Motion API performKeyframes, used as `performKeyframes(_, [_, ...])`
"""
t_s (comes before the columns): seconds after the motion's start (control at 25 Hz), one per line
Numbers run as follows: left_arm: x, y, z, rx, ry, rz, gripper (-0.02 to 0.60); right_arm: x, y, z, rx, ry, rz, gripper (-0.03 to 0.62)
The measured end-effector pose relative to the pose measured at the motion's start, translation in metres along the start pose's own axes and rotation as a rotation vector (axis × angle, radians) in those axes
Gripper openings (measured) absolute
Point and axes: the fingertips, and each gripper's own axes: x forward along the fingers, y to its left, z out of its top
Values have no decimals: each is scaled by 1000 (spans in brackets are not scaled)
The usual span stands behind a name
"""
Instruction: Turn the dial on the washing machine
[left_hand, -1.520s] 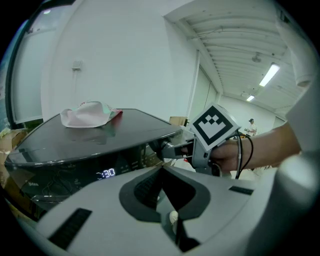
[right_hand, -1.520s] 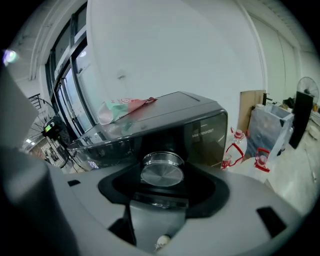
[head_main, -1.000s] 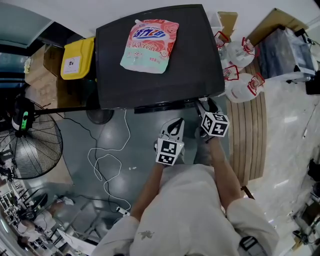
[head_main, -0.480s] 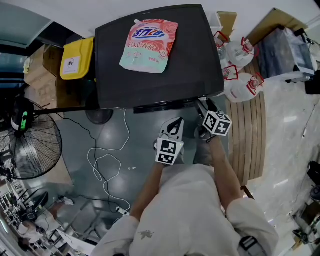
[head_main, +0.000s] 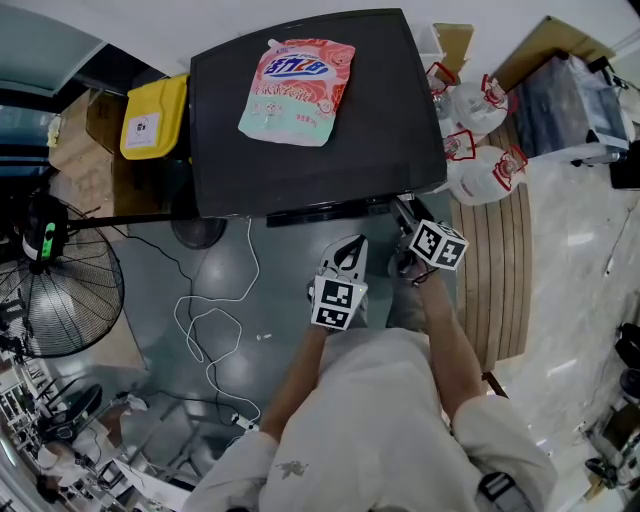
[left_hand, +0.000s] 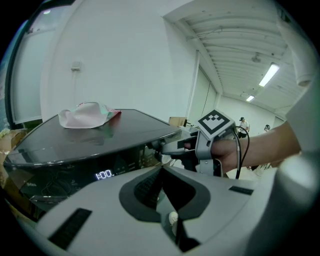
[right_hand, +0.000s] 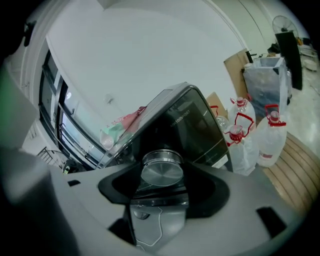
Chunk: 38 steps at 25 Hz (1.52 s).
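The washing machine (head_main: 310, 150) has a glossy black top with a pink detergent pouch (head_main: 298, 90) lying on it. Its silver dial (right_hand: 161, 170) sits on the front panel, between the jaws of my right gripper (head_main: 403, 213), which is shut on it from both sides. The left gripper view shows the right gripper (left_hand: 172, 147) reaching to the panel's right end, past the lit display (left_hand: 104, 174) reading 1:00. My left gripper (head_main: 346, 252) hangs shut and holding nothing in front of the machine, a little left of the right one.
A yellow bin (head_main: 155, 117) stands left of the machine. A floor fan (head_main: 60, 290) and a loose white cable (head_main: 215, 330) lie on the grey floor to the left. Water jugs (head_main: 480, 150) and a wooden platform (head_main: 500, 270) are on the right.
The right gripper's marker cube has rolled clockwise and shifted slightly right while staying at the dial. The left gripper has not moved.
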Motion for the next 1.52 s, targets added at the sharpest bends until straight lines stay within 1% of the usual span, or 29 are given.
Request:
performKeyframes(0.08, [0,0,0,1,0,0,14,1,0,-1,42,-3,18,276])
performKeyframes(0.2, [0,-1,1,1,0,-1,14,0,-1,-1,65,-10,25,276])
performKeyframes(0.36, [-1,-3,0,4,0,-2,13,0,5,-3,116,-8,65,276])
performKeyframes(1.0, [-1,-4,-2,1,8,-2,13,0,5,-2,296,-23,169,276])
performKeyframes(1.2, [1,-5,-2,2,10,-5,14,1,5,-2,343,-21,195,276])
performKeyframes(1.52, [1,-6,-2,3,9,-7,14,1,5,-2,384,-14,227,276])
